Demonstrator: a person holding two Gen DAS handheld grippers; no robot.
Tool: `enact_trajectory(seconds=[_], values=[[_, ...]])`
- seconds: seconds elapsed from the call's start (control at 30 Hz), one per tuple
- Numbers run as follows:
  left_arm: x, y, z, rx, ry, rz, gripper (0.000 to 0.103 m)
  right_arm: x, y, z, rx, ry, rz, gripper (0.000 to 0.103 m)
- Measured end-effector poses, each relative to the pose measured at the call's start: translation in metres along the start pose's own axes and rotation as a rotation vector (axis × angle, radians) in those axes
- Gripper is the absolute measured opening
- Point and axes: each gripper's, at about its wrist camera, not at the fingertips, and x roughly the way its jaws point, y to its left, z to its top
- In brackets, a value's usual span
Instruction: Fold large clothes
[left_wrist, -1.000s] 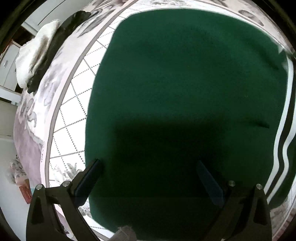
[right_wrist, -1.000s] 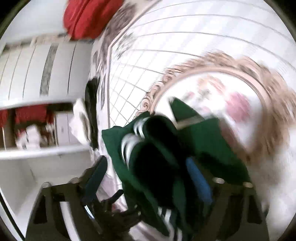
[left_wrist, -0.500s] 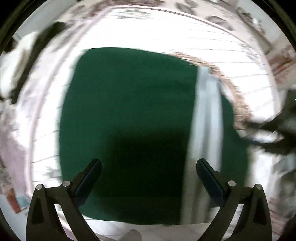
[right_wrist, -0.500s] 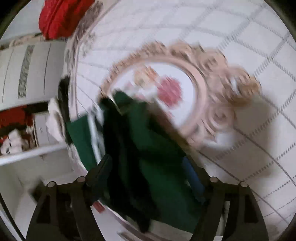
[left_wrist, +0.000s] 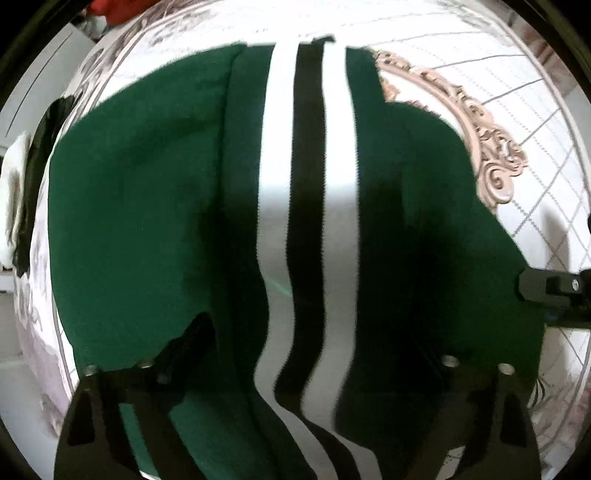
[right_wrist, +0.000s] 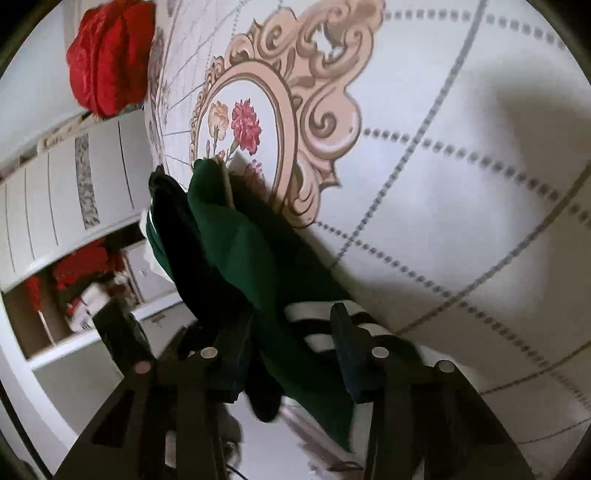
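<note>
A dark green garment (left_wrist: 147, 206) with white and black stripes (left_wrist: 306, 192) lies spread on a patterned bedspread and fills the left wrist view. My left gripper (left_wrist: 306, 347) hovers low over it, jaws wide apart, holding nothing. My right gripper (right_wrist: 291, 328) has its jaws closed in on a bunched fold of the green garment (right_wrist: 240, 236), striped part between the fingers, held just above the bedspread. The right gripper's body shows at the right edge of the left wrist view (left_wrist: 550, 288).
The bedspread (right_wrist: 461, 184) is white with dotted diamond lines and a beige scrolled flower medallion (right_wrist: 258, 122). A red bundle (right_wrist: 107, 55) lies at the bed's far end. A white and black clothes pile (left_wrist: 22, 192) lies at the left edge. White cabinets (right_wrist: 66, 192) stand beyond.
The right gripper has carried its fold of green cloth down towards the bedspread. The left gripper has shifted right over the garment, so the stripes now lie between its open fingers.
</note>
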Motion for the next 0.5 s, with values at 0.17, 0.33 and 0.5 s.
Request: enact_trajectory(seconds=[0.17,0.33,0.5], values=[[-0.025,0.003,-0.002,-0.004,-0.058,-0.029,0.057,0.002,-0.006,0.007,-0.062,0.028,-0.014,0.080],[-0.043,0.010,-0.006,-0.010,-0.093,-0.055,0.047,0.037,0.009,-0.001,-0.124,0.095,-0.049,0.048],[-0.066,0.011,-0.015,-0.017,-0.128,-0.087,0.038,0.049,0.004,-0.007,-0.062,0.097,0.039,0.037]])
